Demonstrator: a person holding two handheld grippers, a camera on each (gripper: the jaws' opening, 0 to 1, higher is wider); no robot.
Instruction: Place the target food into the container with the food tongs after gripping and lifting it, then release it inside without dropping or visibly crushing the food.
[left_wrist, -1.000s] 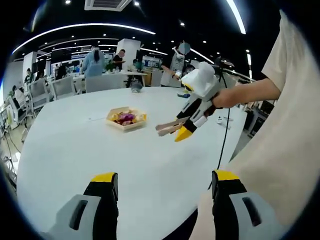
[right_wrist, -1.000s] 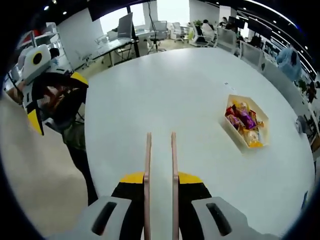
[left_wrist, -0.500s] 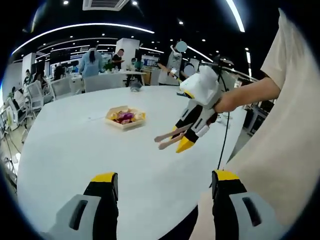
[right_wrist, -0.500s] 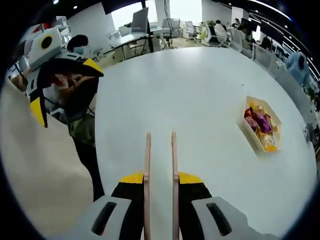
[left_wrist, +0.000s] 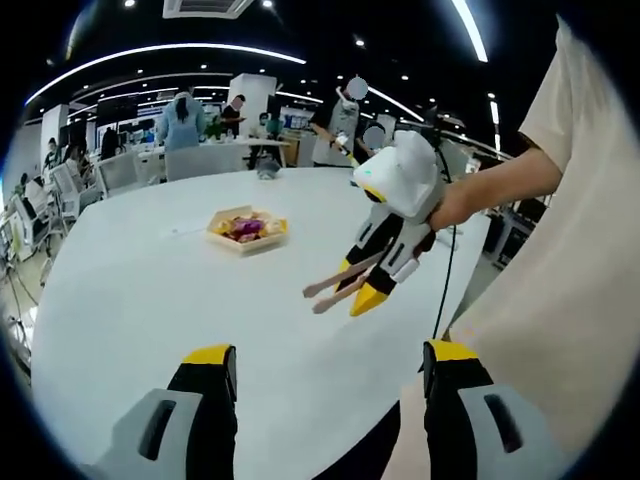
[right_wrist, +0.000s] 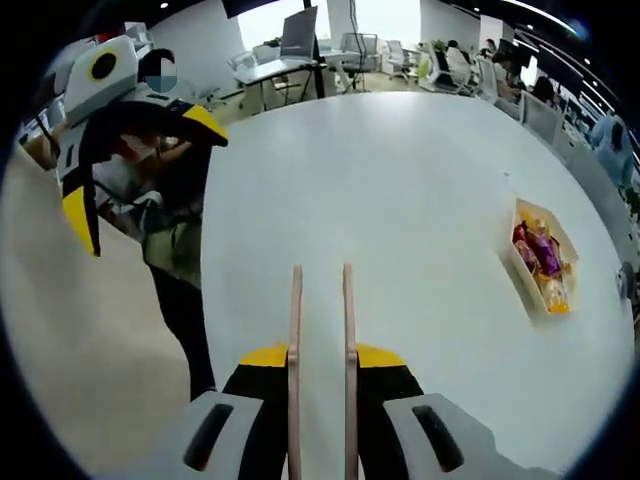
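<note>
Main risk from here: long travel to the food with the food tongs (right_wrist: 320, 330) carried in the right gripper (right_wrist: 320, 365). Clamped on the tongs' handles, jaws close together; two pink arms running up the middle of the right gripper view, tips a narrow gap apart, nothing between them. Too hard a squeeze at the pick likely to crush a soft wrapped piece; too light a squeeze likely to let it slip during the lift. Also a chance of nudging the light tray (right_wrist: 545, 262) across the smooth white surface (right_wrist: 400, 200) on a low approach.

Tray of mixed, colourful food at the right edge of the right gripper view, well apart from the tong tips and off to their right. In the left gripper view, same tray (left_wrist: 246, 228) in the upper left-centre, far beyond the left gripper (left_wrist: 325, 385), whose yellow-tipped jaws stand wide apart and empty at the bottom of the frame. Right gripper (left_wrist: 375, 280) with tongs hanging right of centre there, above the surface, short of the tray. Separate container not identifiable.
</note>
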